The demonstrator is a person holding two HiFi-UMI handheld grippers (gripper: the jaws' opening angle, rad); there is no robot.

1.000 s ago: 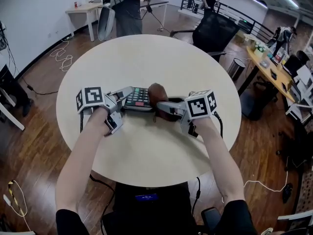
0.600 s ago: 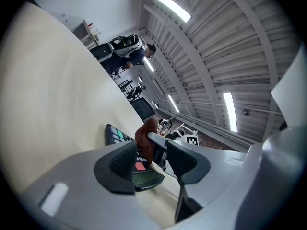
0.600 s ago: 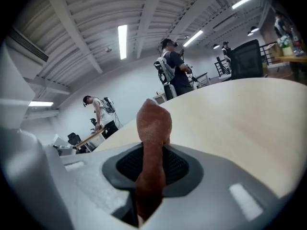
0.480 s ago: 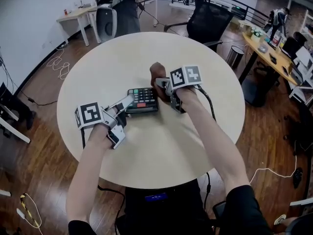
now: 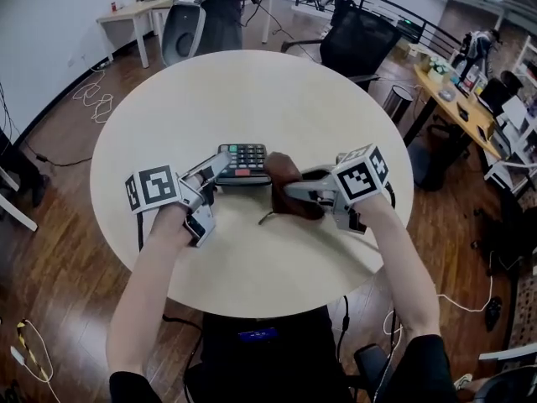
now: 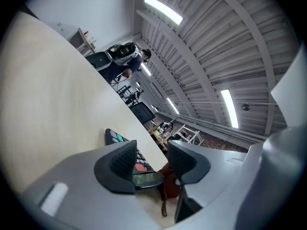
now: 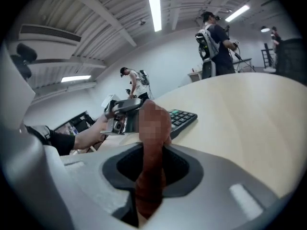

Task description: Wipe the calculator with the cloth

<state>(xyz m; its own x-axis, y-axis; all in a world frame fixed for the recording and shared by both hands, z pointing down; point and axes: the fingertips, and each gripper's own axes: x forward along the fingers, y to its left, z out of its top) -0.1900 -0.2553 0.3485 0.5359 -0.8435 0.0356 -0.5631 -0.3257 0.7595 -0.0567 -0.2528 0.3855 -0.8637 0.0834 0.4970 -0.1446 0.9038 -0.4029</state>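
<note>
A black calculator [image 5: 243,163] lies mid-table on the round cream table [image 5: 252,91]. My left gripper [image 5: 216,169] is at its left end. Its jaws have just been closing and now pinch the calculator's near corner [image 6: 146,178] between the pads [image 6: 123,159]. My right gripper [image 5: 292,191] is shut on a brown cloth [image 5: 289,183], which rests bunched against the calculator's right end. In the right gripper view the cloth [image 7: 151,166] rises between the jaws, with the calculator [image 7: 181,119] and the left gripper [image 7: 120,111] beyond it.
A black office chair [image 5: 361,44] stands at the table's far right edge. A grey bin [image 5: 394,99] and a cluttered desk [image 5: 457,107] are to the right. People stand at the back by a white desk [image 5: 126,15].
The right gripper with the cloth swung from the calculator's far right corner back toward me to its right end. The left gripper stayed at the left end.
</note>
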